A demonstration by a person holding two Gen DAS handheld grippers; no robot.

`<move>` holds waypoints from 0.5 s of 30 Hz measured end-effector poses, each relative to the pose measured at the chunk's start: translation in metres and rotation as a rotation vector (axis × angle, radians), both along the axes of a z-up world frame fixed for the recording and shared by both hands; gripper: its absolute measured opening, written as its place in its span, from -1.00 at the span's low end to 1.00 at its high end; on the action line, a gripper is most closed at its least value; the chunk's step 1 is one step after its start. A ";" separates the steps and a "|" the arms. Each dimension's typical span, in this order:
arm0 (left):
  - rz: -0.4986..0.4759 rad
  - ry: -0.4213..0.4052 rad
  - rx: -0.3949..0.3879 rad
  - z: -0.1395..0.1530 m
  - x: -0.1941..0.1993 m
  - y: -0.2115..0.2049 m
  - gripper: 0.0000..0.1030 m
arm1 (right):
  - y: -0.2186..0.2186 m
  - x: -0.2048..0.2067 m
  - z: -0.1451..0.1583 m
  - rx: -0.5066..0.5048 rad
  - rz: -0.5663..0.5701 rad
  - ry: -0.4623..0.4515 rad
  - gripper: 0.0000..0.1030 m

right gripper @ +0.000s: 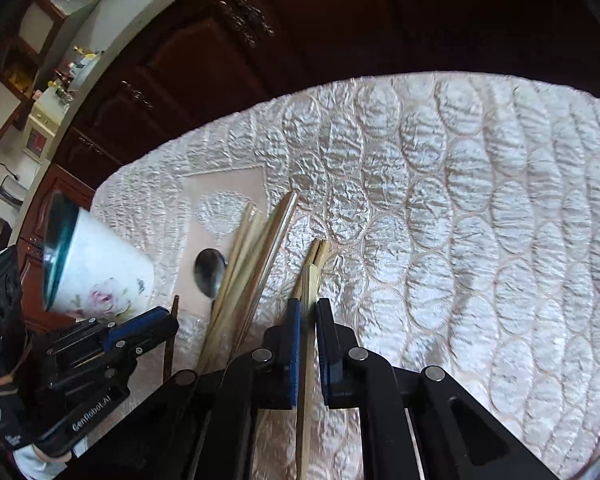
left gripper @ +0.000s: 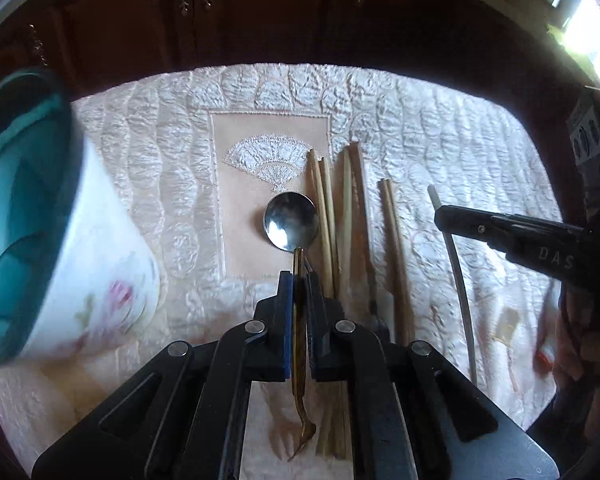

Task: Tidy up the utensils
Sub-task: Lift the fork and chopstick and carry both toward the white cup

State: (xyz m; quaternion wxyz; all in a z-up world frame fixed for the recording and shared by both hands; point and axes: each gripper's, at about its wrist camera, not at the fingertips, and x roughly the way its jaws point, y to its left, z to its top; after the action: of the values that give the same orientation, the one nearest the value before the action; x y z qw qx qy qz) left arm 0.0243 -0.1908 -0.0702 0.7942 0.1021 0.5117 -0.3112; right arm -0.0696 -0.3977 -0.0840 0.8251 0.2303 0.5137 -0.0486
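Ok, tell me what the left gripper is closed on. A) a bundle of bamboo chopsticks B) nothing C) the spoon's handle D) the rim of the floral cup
C: in the left wrist view the left gripper is clamped on the brown handle of the spoon, whose steel bowl lies just ahead on the quilted cloth, while the chopsticks lie beside it.

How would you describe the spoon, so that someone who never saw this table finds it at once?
Start at the quilted white cloth and find its smooth peach panel with an embroidered fan. The spoon lies there, bowl just below the fan, left of the chopsticks. It is the only shiny metal piece with a round bowl; the left gripper pinches its brownish handle.
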 end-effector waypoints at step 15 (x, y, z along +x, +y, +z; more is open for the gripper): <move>0.091 -0.091 -0.172 0.074 -0.063 0.087 -0.93 | 0.053 -0.067 0.112 -0.056 0.126 -0.233 -0.87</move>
State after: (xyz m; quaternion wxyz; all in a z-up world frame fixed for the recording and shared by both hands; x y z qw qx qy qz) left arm -0.0389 -0.1034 0.0033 0.8358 0.0242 0.4506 -0.3128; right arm -0.1370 -0.3447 0.0279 0.8866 0.1787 0.4264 0.0163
